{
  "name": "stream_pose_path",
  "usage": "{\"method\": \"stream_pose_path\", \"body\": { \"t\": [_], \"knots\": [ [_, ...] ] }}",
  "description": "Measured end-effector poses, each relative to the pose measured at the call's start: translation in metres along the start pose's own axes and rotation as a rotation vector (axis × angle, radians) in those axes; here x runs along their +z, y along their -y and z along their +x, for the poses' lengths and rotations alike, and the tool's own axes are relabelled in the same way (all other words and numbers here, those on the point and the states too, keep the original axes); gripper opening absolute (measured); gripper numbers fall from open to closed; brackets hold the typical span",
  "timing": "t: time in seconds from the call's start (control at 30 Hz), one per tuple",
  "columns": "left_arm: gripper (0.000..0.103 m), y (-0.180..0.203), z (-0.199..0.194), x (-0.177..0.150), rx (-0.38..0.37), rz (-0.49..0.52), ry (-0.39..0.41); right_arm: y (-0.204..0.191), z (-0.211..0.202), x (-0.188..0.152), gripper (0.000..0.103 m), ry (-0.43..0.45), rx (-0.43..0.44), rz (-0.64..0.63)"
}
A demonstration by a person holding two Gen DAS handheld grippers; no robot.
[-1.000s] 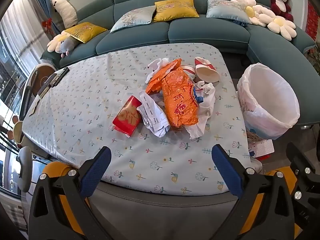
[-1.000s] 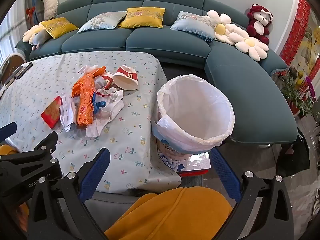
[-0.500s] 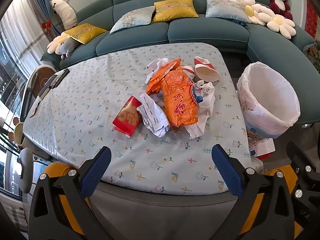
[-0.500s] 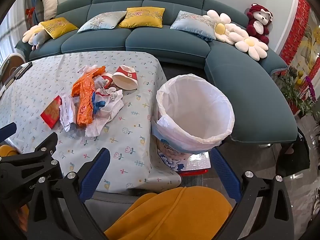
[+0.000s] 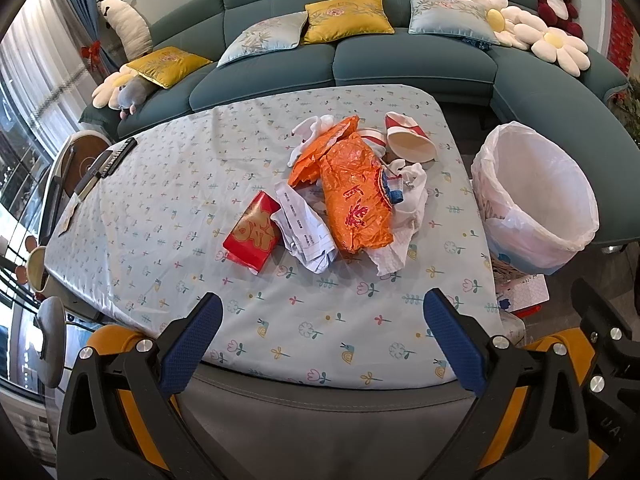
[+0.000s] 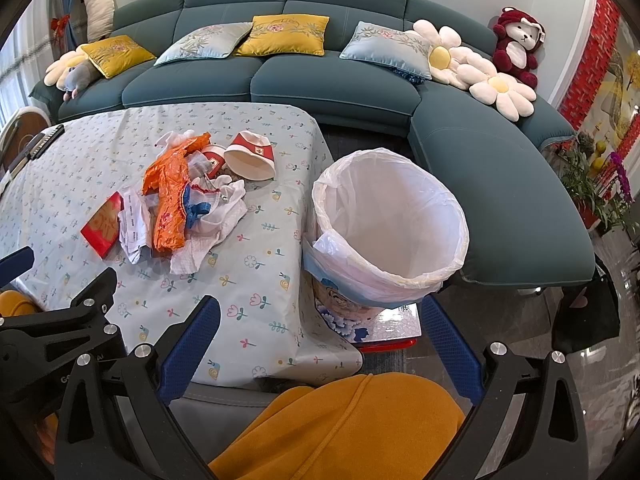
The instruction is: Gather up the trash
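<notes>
The trash (image 5: 340, 196) is lying in a heap on the table (image 5: 160, 208). The bin (image 6: 388, 228) is standing just beside the table, ready for it. The left gripper (image 5: 318, 340) and right gripper (image 6: 320, 346) are both hanging wide apart, holding nothing.

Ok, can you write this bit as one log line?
stage: start | left gripper: open | right gripper: open | trash: piled on table | bin: empty

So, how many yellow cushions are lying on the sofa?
2. One yellow cushion lies in the middle of the sofa backrest; the other yellow cushion lies at the sofa's left end, beside a flower pillow. None seems hidden.
</notes>
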State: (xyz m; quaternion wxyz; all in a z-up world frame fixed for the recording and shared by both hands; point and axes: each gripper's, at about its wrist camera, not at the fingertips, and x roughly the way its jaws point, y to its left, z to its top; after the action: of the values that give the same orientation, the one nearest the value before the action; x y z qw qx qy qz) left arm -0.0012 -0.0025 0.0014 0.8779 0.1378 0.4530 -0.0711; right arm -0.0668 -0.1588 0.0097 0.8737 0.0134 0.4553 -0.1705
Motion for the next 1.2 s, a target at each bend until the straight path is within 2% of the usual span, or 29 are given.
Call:
{"method": "stream_pose_path", "body": {
  "t": [1.2],
  "knots": [
    [0.095,0.0041,-0.0025,-0.0004,-0.002,0.009,-0.002,0.0016,0.0008,-0.0010,0.096,-0.001,-0.002,0.003]
  ]
}}
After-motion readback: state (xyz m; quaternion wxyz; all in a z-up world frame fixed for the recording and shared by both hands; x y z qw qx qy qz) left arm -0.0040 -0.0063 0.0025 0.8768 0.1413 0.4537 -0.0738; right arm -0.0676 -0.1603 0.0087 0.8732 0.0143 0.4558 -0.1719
